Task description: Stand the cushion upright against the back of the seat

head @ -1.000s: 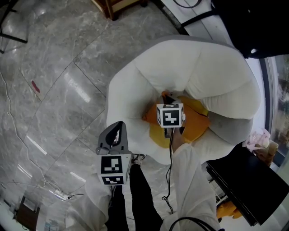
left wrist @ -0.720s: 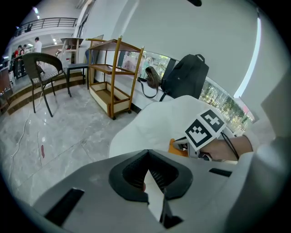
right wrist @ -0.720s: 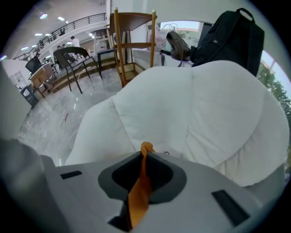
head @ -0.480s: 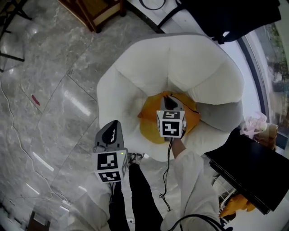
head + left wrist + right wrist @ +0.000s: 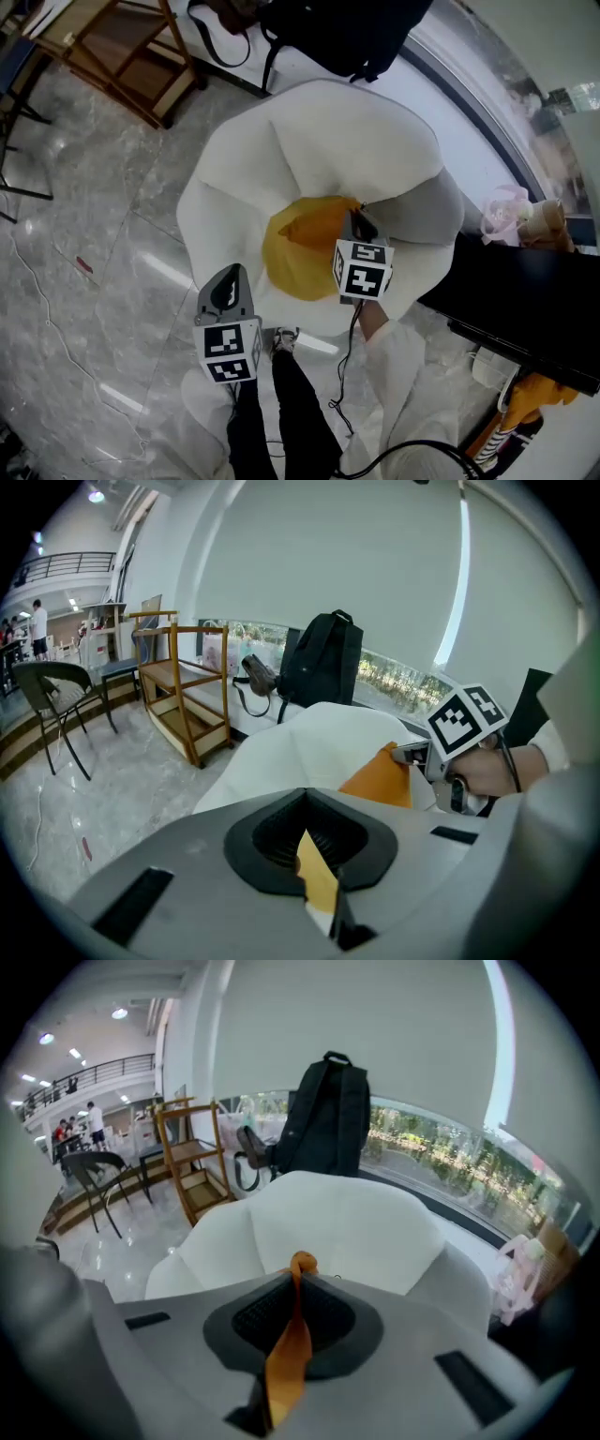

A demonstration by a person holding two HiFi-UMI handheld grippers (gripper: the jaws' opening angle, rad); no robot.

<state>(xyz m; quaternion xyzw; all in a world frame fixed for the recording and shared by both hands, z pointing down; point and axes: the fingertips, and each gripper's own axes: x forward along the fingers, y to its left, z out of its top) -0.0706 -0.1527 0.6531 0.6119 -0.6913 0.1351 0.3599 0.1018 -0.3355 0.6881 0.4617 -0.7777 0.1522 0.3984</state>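
Observation:
A yellow-orange cushion [image 5: 298, 248] hangs tilted over the seat of a white armchair [image 5: 328, 141], its orange edge uppermost. My right gripper [image 5: 354, 223] is shut on that upper edge; a pinched strip of orange fabric [image 5: 289, 1358] runs between its pads, and its jaws have closed further on it within the last moment. In the left gripper view the cushion [image 5: 380, 778] shows beside the right gripper [image 5: 412, 754]. My left gripper [image 5: 229, 281] hovers over the chair's front left rim, clear of the cushion, jaws shut with only a thin slit between them and nothing held.
A black backpack [image 5: 328, 28] leans behind the armchair's back. A wooden rack [image 5: 122, 56] stands on the marble floor at upper left. A black tabletop [image 5: 525, 309] and a pink bag [image 5: 506, 211] crowd the chair's right side. The person's legs stand in front of the chair.
The right gripper has risen with the cushion's edge, lifting the cushion from lying on the seat to hanging tilted. The left gripper has also risen. The camera has swung toward the chair's back.

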